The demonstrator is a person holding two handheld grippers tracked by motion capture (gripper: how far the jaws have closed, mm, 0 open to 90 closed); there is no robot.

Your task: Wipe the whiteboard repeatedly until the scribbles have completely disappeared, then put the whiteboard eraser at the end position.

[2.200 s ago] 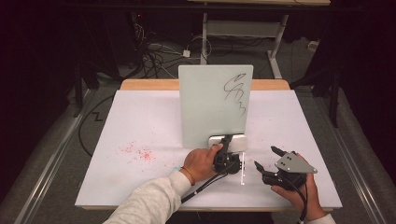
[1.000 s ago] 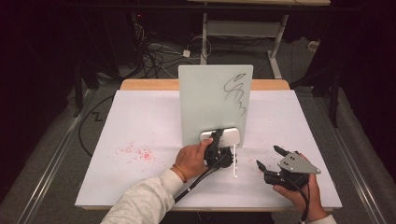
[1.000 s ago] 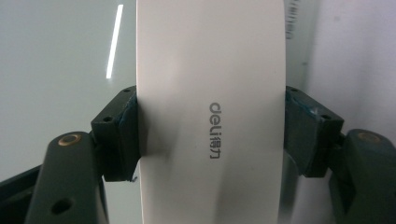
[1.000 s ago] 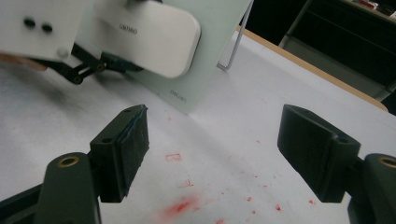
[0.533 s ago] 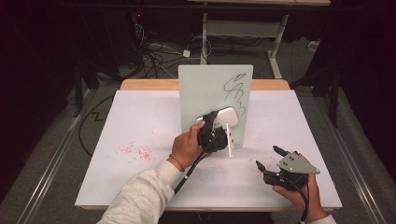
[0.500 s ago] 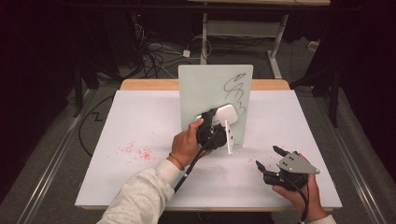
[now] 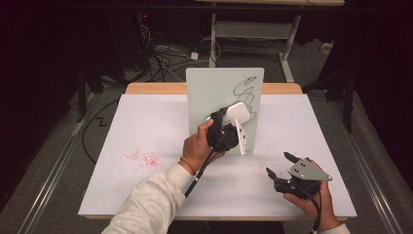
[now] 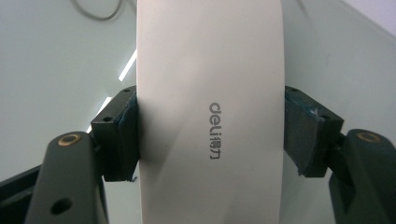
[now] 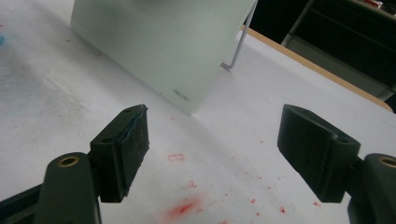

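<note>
White eraser (image 8: 210,121) clamped between left gripper (image 7: 225,127) jaws, against board (image 7: 214,92); right gripper (image 9: 212,154) jaws wide, empty.

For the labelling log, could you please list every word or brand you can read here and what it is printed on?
"deli", followed by two characters too blurred to read: on the white eraser clamped in the left hand-held gripper.
A small grey brand mark, too blurred to read: at the bottom corner of the glass board.
The black scribble on the glass board is no readable text.
</note>
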